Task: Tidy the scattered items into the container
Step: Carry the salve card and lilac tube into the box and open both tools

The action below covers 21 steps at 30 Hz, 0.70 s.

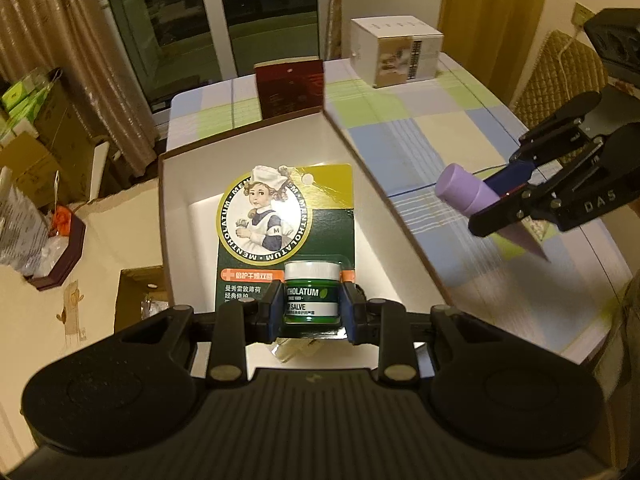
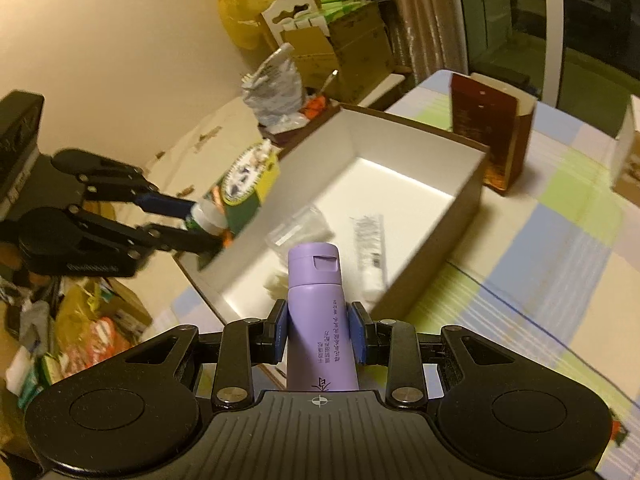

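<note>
My left gripper [image 1: 308, 312] is shut on a green Mentholatum lip salve blister pack [image 1: 286, 236], held over the open white-lined cardboard box [image 1: 176, 216]. In the right wrist view that same pack [image 2: 244, 188] hangs at the box's left wall [image 2: 320, 148], with the left gripper [image 2: 200, 224] clamped on its small jar. My right gripper [image 2: 320, 332] is shut on a purple tube [image 2: 318, 320], cap pointing forward, just short of the box's near edge. From the left wrist view the purple tube [image 1: 468, 192] and right gripper [image 1: 508, 196] hover above the table, right of the box.
Inside the box lie a clear plastic packet [image 2: 300, 232], a white tube [image 2: 372, 248] and a white crumpled item [image 2: 278, 284]. A dark red box [image 2: 492, 132] stands behind it, a white carton [image 1: 396, 52] farther back. The checked tablecloth [image 2: 540, 248] extends right. Clutter sits beyond the table's left.
</note>
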Each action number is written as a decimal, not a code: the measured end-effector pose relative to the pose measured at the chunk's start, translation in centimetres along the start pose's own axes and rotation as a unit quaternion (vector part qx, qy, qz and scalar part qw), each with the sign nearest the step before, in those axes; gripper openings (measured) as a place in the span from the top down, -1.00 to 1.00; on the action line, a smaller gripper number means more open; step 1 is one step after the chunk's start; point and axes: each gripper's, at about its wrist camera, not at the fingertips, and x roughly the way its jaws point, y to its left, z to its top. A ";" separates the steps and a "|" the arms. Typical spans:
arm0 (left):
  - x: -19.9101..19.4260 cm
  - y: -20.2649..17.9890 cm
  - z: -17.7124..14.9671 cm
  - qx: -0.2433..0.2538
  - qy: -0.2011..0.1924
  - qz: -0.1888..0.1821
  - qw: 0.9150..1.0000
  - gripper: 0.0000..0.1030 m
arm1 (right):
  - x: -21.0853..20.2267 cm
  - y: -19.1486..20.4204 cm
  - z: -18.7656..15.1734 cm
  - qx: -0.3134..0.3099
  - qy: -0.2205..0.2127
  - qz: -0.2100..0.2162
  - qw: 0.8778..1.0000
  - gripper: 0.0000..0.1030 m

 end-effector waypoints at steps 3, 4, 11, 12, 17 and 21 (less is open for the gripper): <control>0.4 0.8 -0.1 -0.006 0.000 0.003 1.000 0.51 | 1.2 0.4 0.7 0.009 -0.001 0.008 1.000 0.33; 0.5 1.0 -0.1 -0.008 0.001 0.004 1.000 0.51 | 1.7 0.4 0.9 0.012 -0.001 0.009 1.000 0.33; 2.3 2.7 0.5 -0.019 0.009 0.010 1.000 0.51 | 4.6 -0.5 3.0 0.033 0.001 0.001 0.999 0.33; 2.7 3.0 0.6 -0.022 0.011 0.010 1.000 0.51 | 5.0 -0.7 3.3 0.037 0.000 -0.001 0.999 0.33; 4.7 4.3 1.4 -0.035 0.021 0.015 0.999 0.51 | 7.0 -2.4 5.1 0.058 -0.006 -0.016 0.998 0.33; 6.7 5.1 2.2 -0.042 0.028 0.012 0.999 0.51 | 9.0 -4.0 6.4 0.077 -0.007 -0.031 0.997 0.33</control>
